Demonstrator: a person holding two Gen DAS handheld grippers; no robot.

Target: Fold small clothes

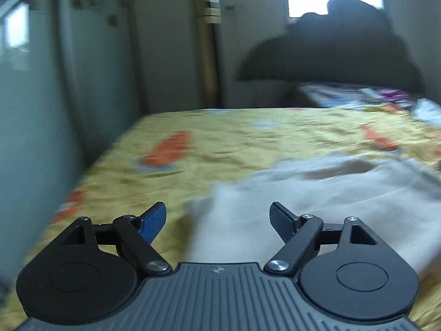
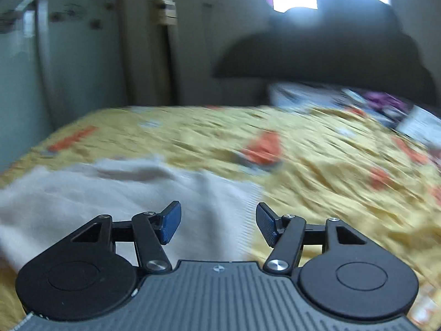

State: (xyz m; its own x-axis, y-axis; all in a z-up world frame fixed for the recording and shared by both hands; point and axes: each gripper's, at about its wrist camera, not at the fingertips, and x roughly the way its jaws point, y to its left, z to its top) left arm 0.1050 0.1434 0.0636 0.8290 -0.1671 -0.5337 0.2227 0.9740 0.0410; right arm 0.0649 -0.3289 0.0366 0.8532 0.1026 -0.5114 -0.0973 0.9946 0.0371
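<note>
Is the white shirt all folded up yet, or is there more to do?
Not finished, as far as I can tell. The white garment lies on the yellow bedsheet, and the blur hides any folds. Nothing is in hand: the left claw and the right claw are both open and empty above it. Left to do: probably grip it again and fold it smaller.

Garment: soft matt cream cloth, ribbed knit at hem. Bedsheet: matt yellow printed cloth, creased. Left claw, right claw: matt black plastic, textured blue pads, polished metal pivots.
</note>
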